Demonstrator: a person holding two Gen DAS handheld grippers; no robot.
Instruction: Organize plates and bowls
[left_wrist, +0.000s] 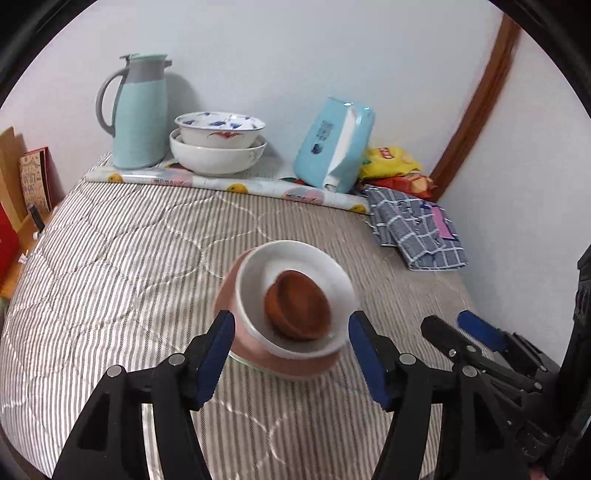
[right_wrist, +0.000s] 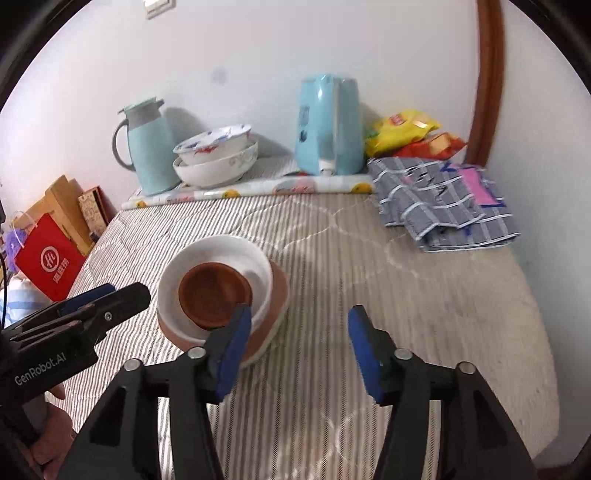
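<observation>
nested stack (left_wrist: 291, 310) — brown bowl (left_wrist: 297, 306) inside white bowl (left_wrist: 255, 273) on a pink dish (left_wrist: 236, 332) — sits mid-bed on the striped quilt (left_wrist: 110, 258), straight ahead of the left tongs (left_wrist: 288, 332), whose wide-spread fingers flank it without clear contact. right tongs (right_wrist: 299, 325) are also wide and empty, the stack off to their left; the left is nearer and better aligned.

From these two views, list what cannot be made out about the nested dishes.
- Pink plate: its inside is covered by the white bowl in both views.
- Brown bowl: near rim hidden by a right gripper finger, right view.
- Greenish rim under the stack: too little shows to identify.
</observation>
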